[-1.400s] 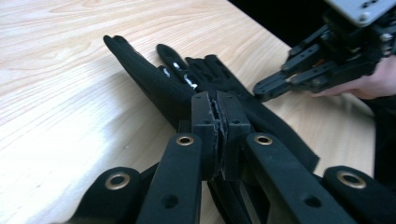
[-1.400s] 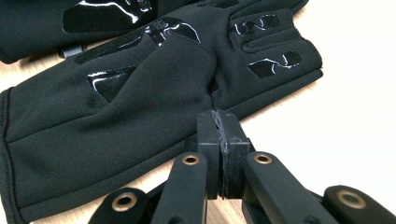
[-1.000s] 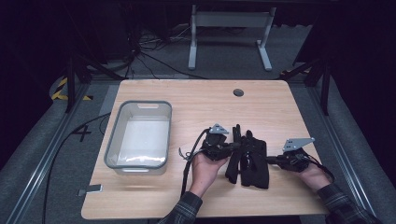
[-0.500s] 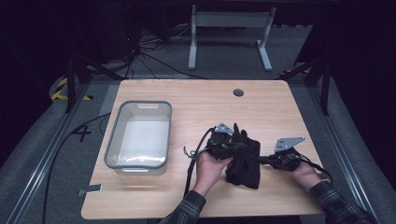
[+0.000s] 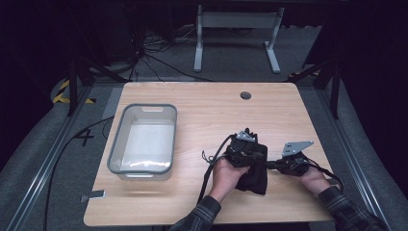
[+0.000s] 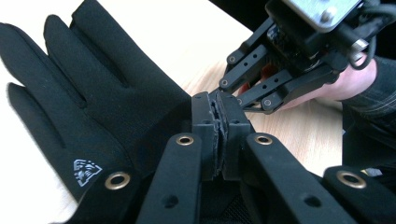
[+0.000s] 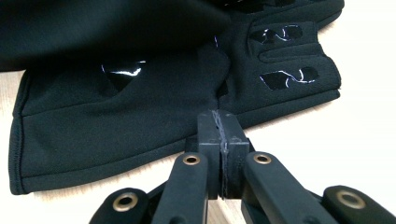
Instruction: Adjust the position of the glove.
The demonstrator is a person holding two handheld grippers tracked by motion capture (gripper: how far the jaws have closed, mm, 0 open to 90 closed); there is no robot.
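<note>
A pair of black gloves [image 5: 254, 177] lies bunched on the wooden table [image 5: 202, 115] near its front right. My left gripper [image 5: 249, 154] sits on top of them, and in the left gripper view the left gripper [image 6: 218, 122] is shut on a fold of a black glove [image 6: 88, 102] with spread fingers and a small white logo. My right gripper [image 5: 270, 164] reaches in from the right. In the right gripper view the right gripper [image 7: 219, 135] is shut on the edge of a glove [image 7: 116, 107] with glossy palm patches. The right gripper [image 6: 223, 91] meets the left one's tips.
A clear plastic bin [image 5: 115, 156] with a grey rim stands on the table's left half. A cable hole [image 5: 246, 95] is near the far edge. A small grey tag [image 5: 93, 196] lies at the front left corner. Cables trail from both grippers.
The gloves lay stretched out between the grippers; now they are bunched into a heap. Both grippers have moved closer together, and the right one has shifted left to the gloves.
</note>
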